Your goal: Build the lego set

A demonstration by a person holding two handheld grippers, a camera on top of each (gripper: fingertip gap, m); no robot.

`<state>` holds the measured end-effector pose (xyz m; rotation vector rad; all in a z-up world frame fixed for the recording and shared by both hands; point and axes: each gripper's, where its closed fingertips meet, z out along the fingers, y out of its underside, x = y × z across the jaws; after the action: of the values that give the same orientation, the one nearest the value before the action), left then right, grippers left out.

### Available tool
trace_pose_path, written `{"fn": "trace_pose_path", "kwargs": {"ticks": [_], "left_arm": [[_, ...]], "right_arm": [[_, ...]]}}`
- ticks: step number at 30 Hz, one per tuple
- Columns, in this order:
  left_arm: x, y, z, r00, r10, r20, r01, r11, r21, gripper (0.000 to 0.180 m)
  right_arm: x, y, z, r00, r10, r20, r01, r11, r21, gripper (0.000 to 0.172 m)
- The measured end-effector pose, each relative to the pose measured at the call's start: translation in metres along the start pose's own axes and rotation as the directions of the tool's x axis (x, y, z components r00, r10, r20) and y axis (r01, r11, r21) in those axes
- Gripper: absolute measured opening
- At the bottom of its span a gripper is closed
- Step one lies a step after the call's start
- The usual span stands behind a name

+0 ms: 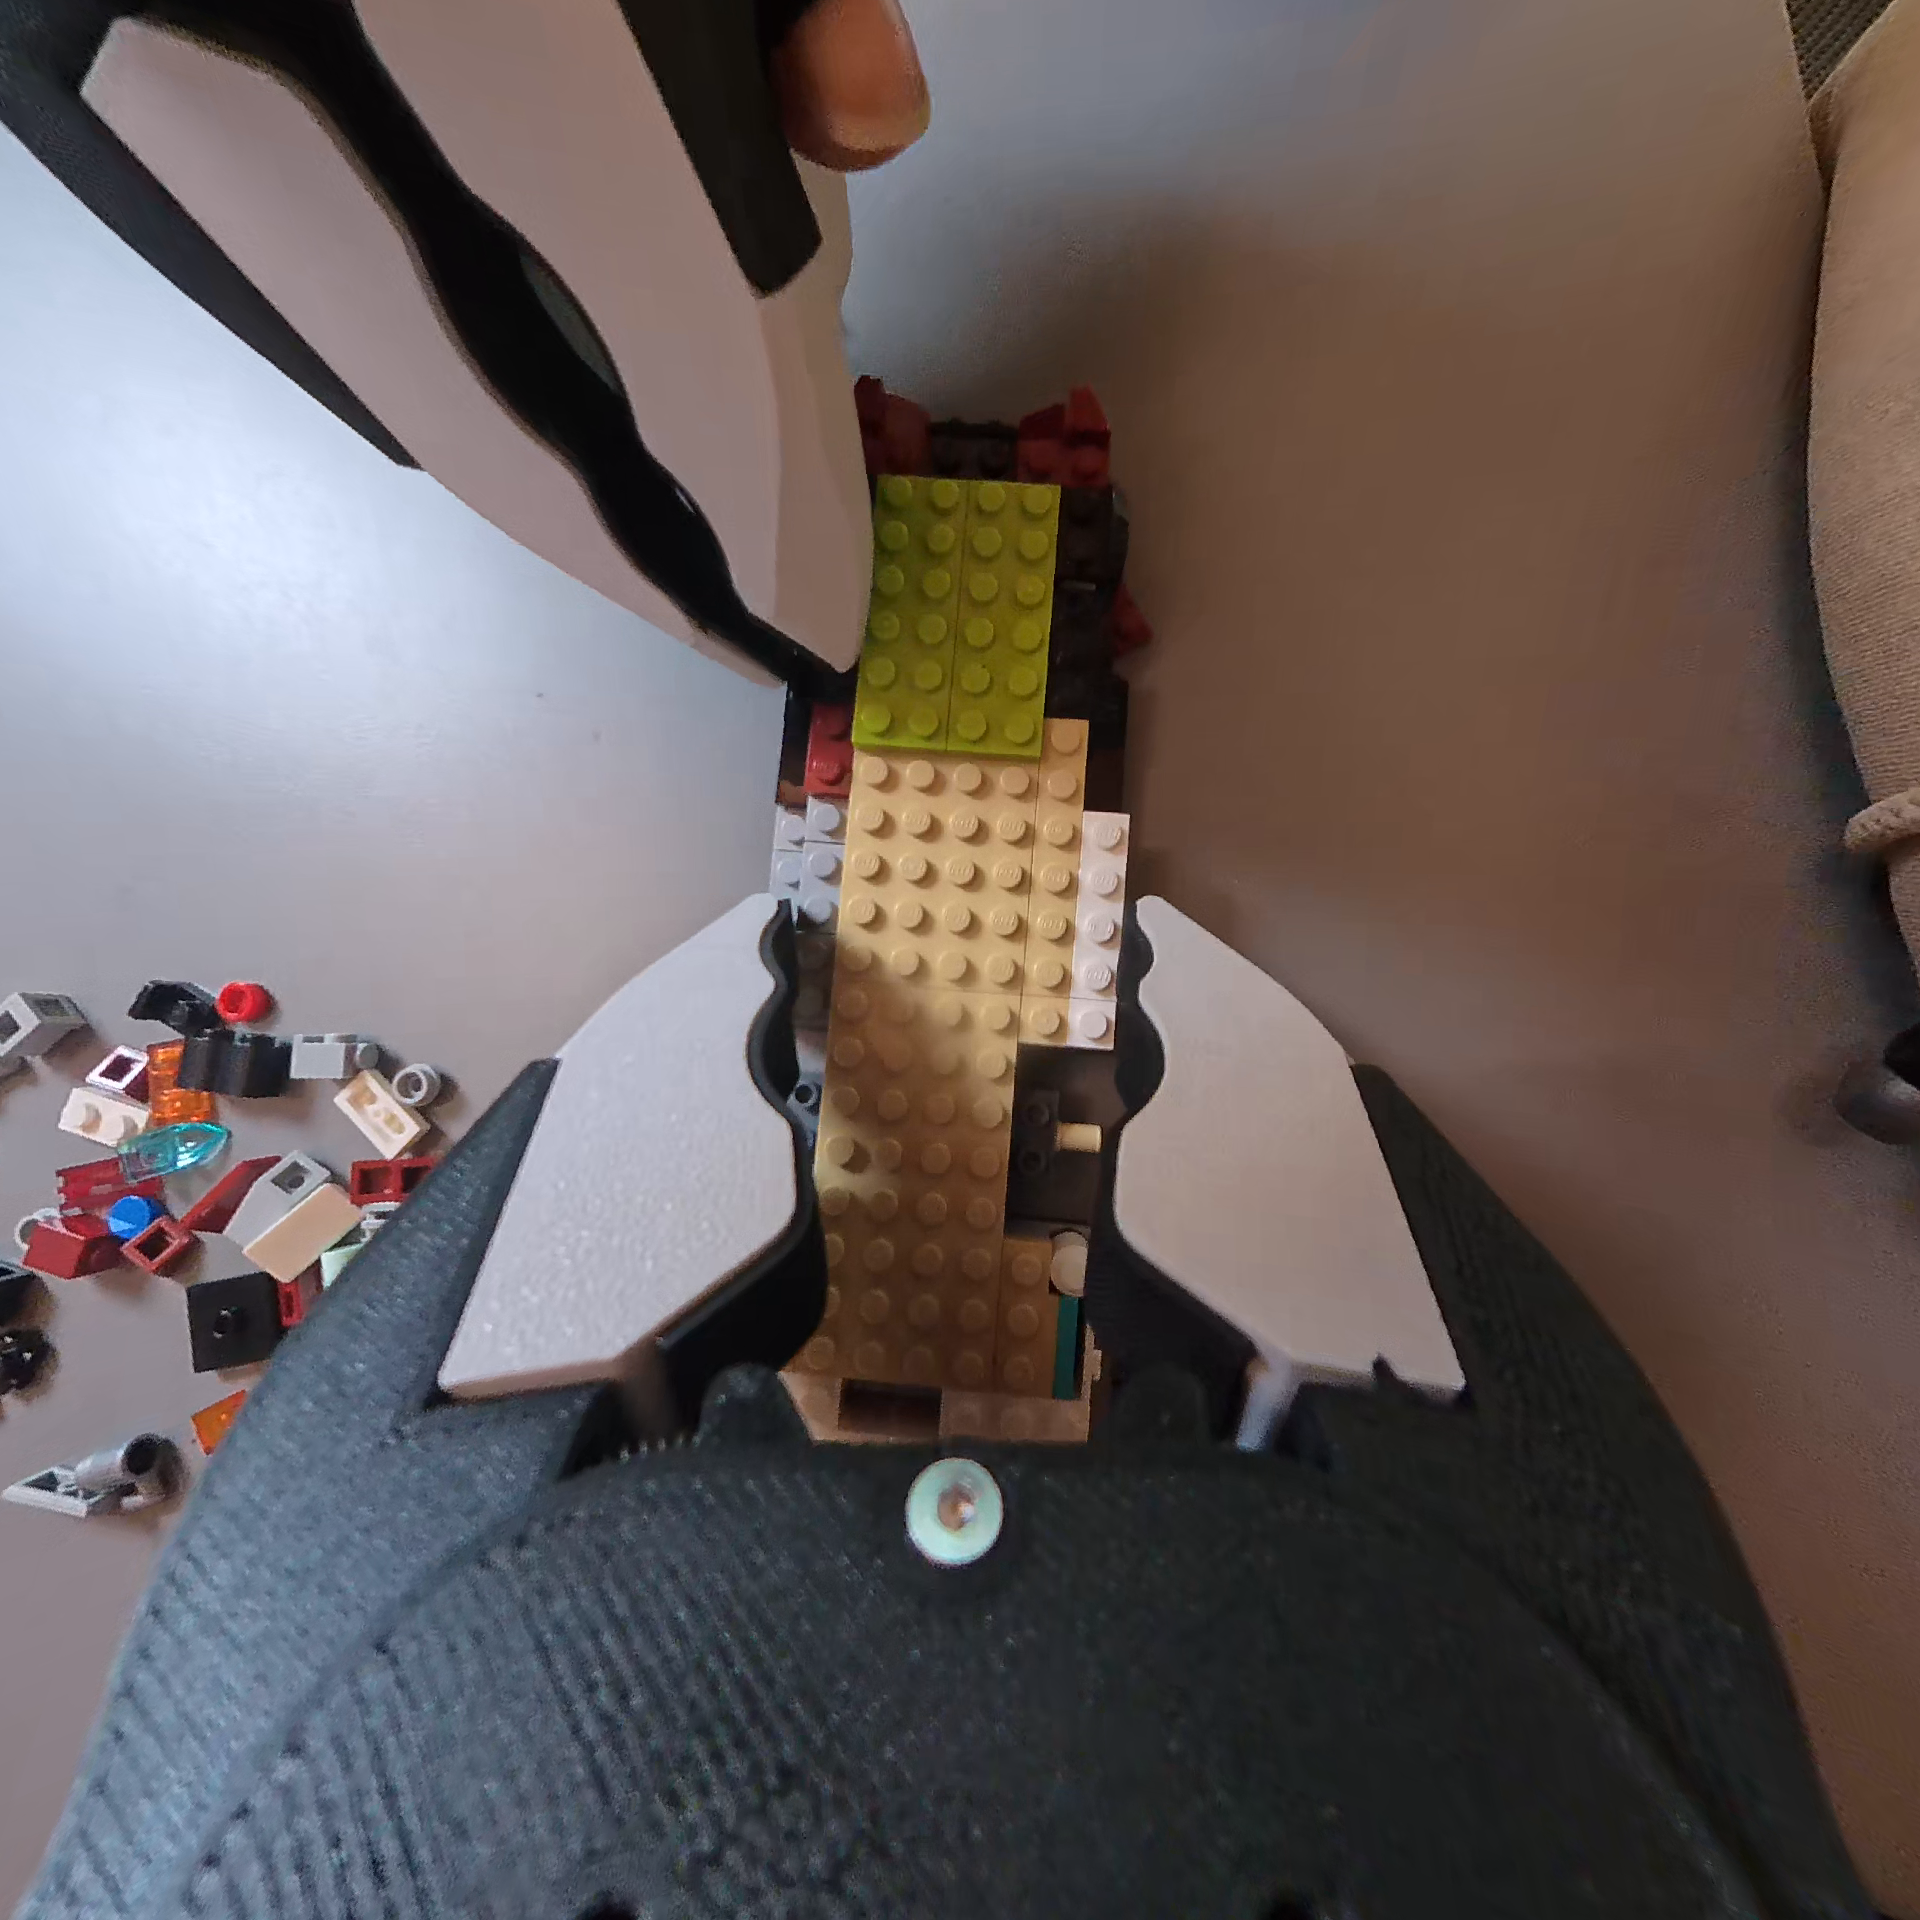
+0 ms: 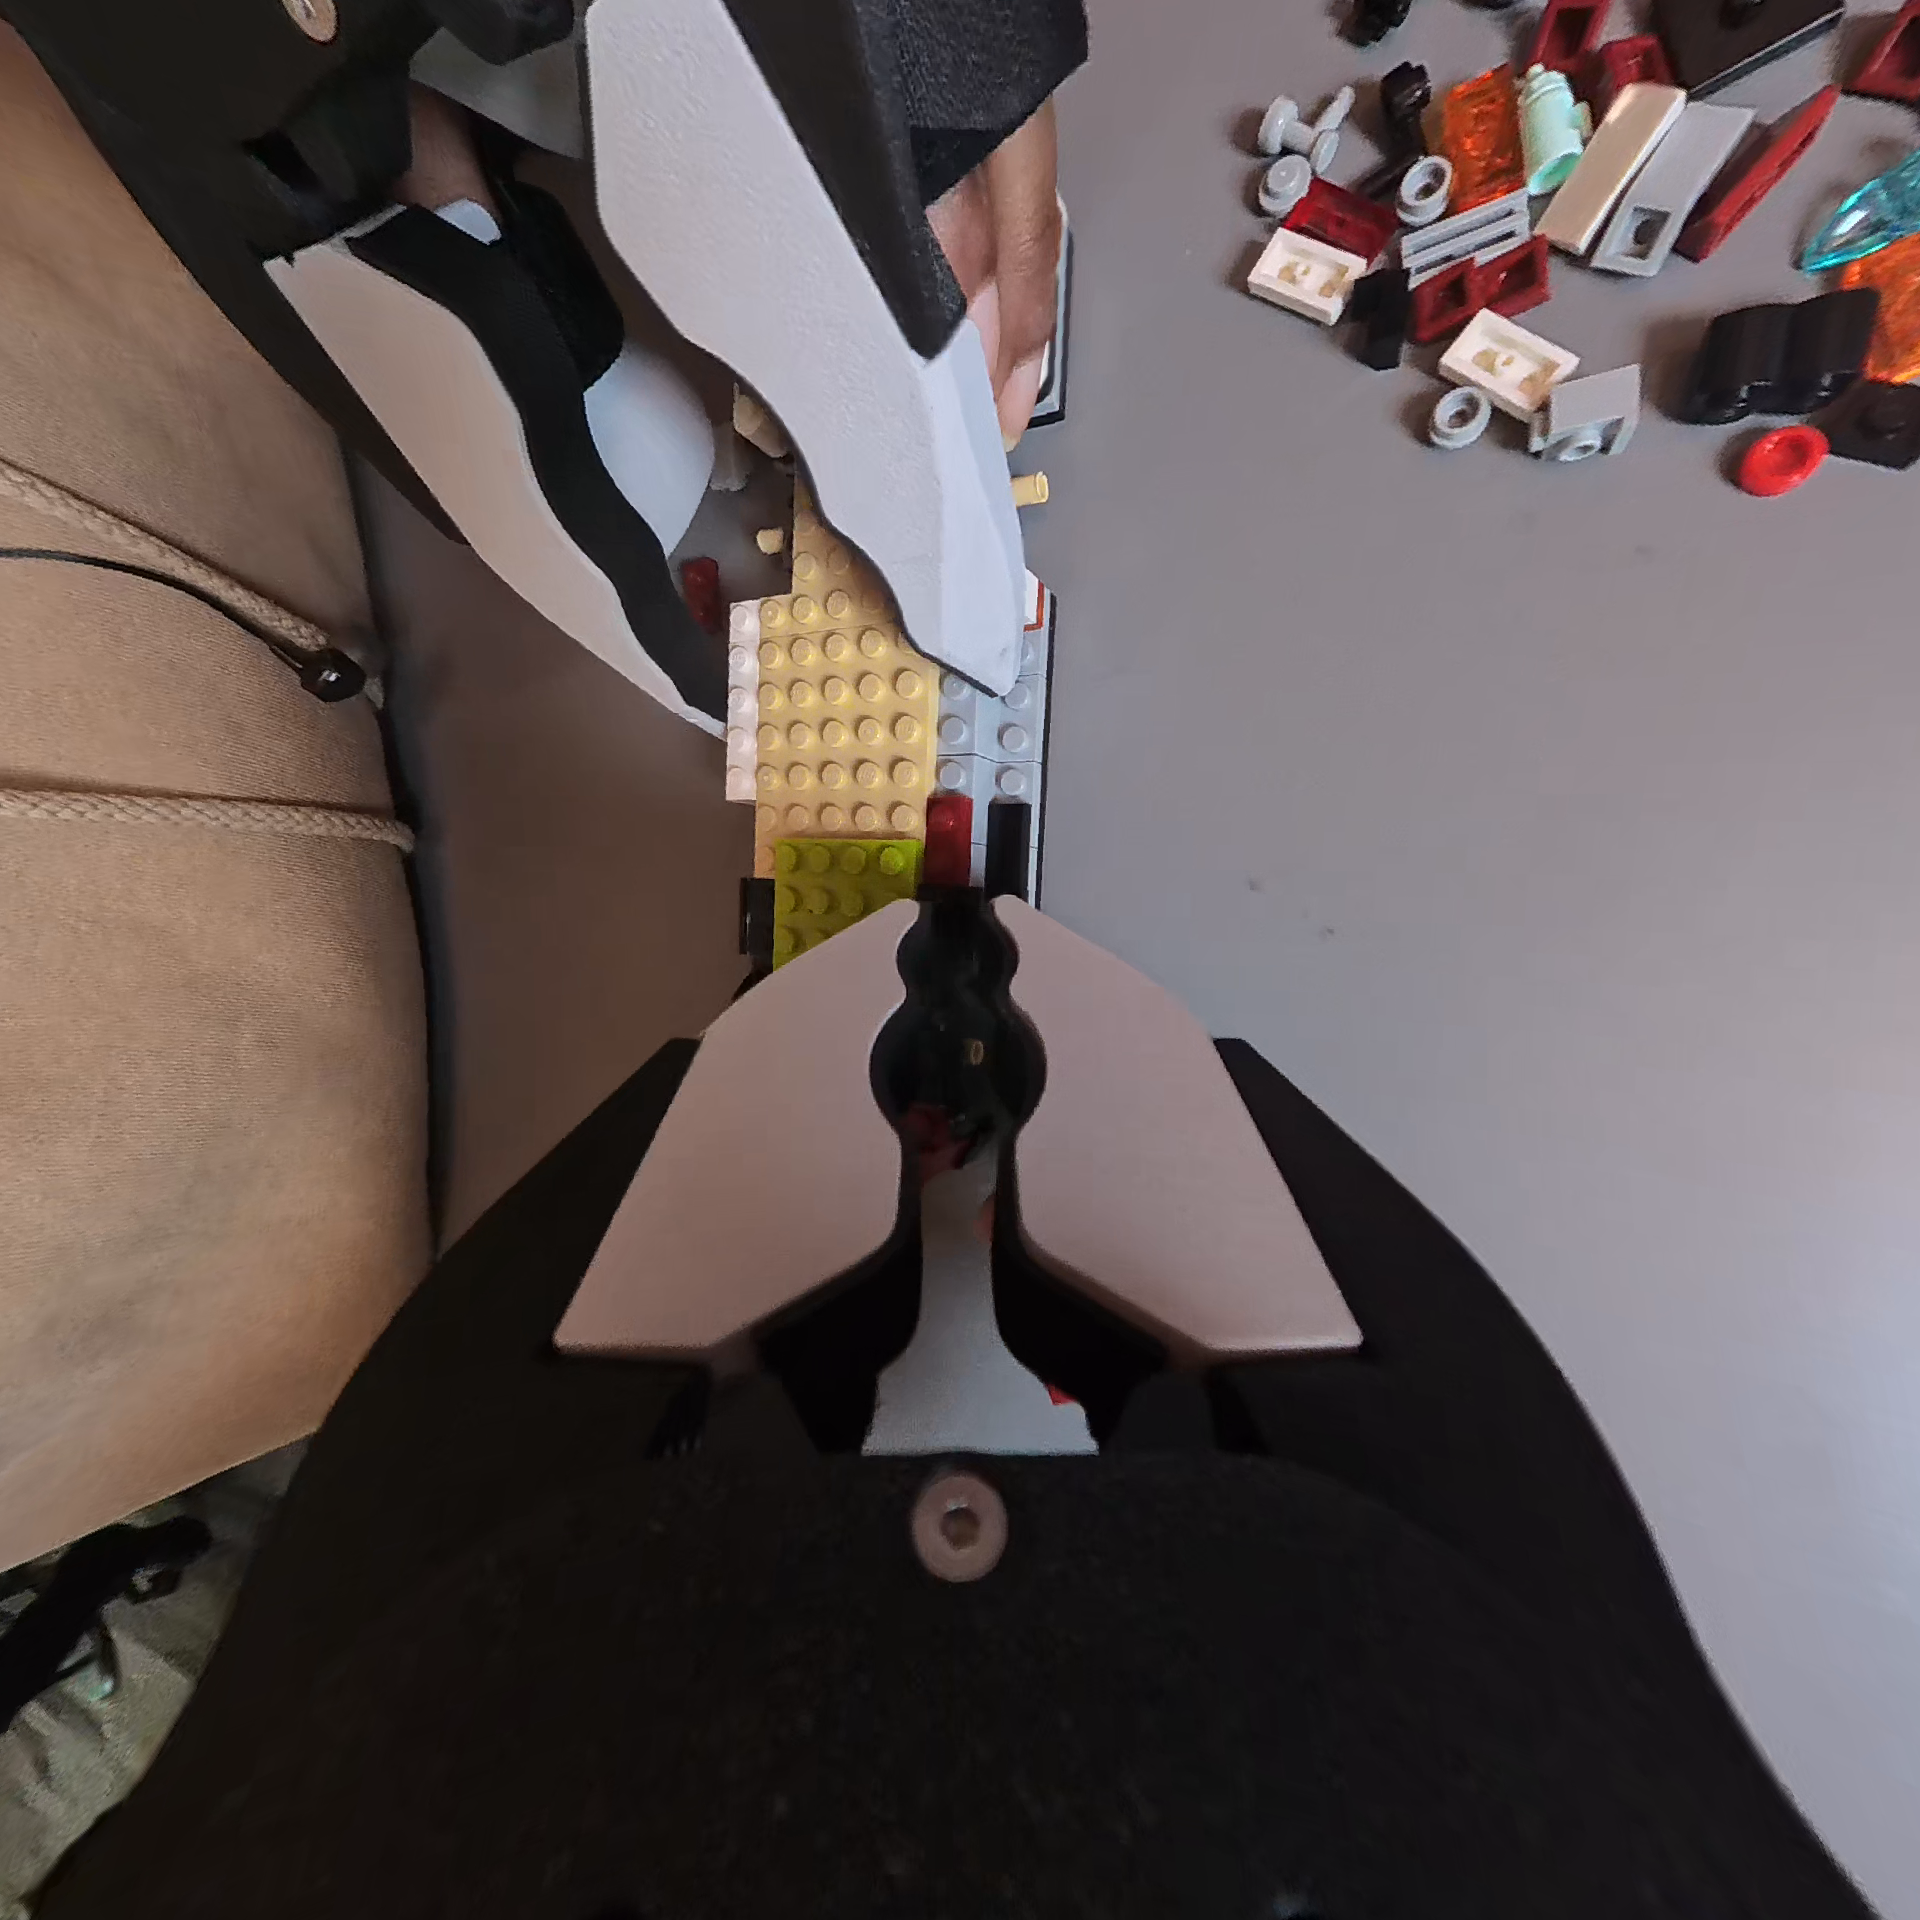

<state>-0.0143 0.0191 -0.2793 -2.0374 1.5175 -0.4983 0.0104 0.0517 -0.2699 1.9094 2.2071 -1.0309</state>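
Brick model [image 1: 935, 987] lies flat on the grey table [image 1: 1403, 623], along the edge where a person in beige clothing [image 2: 187, 935] sits. Top is mostly tan studded plate [image 1: 935, 935], with a lime green plate [image 1: 961, 613] at one end, white strip [image 1: 1101, 914] on one long side, light grey bricks [image 1: 810, 852] on the other, and dark red and black parts at the lime end. Left gripper [image 1: 961, 935] straddles the tan section, jaws spread wide around the model's width, one finger on each long side; the pads sit right against or just beside the sides, firm contact can't be confirmed. Right gripper [image 2: 956, 914] comes in from the lime end, jaws nearly together on a dark part of the model beside the lime plate; what exactly it pinches is in shadow. Its tips sit just short of a small red brick [image 2: 948, 836]. Loose pile of small bricks [image 2: 1558, 229], red, black, white, grey, orange and clear blue, lies well apart toward the far side of the table.
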Motion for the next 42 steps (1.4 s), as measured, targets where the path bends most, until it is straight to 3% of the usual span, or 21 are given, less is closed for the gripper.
{"fn": "trace_pose_path", "kwargs": {"ticks": [17, 25, 28, 31, 37, 42], "left_arm": [[0.000, 0.000, 0.001, 1.000, 0.017, -0.006, -0.017, 1.000, -0.002, 0.059], [0.000, 0.000, 0.000, 1.000, 0.019, 0.000, -0.019, 1.000, 0.003, 0.059], [0.000, 0.000, 0.000, 1.000, 0.017, -0.001, -0.017, 1.000, 0.000, 0.059], [0.000, 0.000, 0.001, 1.000, 0.017, 0.000, -0.017, 1.000, -0.002, 0.060], [0.000, 0.000, 0.000, 1.000, 0.019, 0.001, -0.019, 1.000, -0.002, 0.060], [0.000, 0.000, 0.000, 1.000, 0.017, 0.005, -0.017, 1.000, 0.001, 0.060]], "right_arm": [[0.000, 0.003, 0.001, 0.989, -0.090, -0.114, 0.075, 0.989, -0.127, 0.007], [0.003, 0.000, -0.001, 0.981, -0.087, -0.172, 0.074, 0.994, -0.082, 0.008], [0.002, -0.011, -0.015, 0.989, -0.034, -0.142, 0.041, 0.998, 0.047, 0.010], [0.006, -0.009, -0.026, 0.990, -0.010, -0.142, 0.023, 0.996, 0.092, 0.015], [0.006, -0.003, -0.012, 0.995, 0.005, -0.096, 0.002, 0.997, 0.079, 0.015], [0.022, 0.012, -0.028, 0.977, -0.076, -0.199, 0.082, 0.996, 0.020, 0.013]]}}
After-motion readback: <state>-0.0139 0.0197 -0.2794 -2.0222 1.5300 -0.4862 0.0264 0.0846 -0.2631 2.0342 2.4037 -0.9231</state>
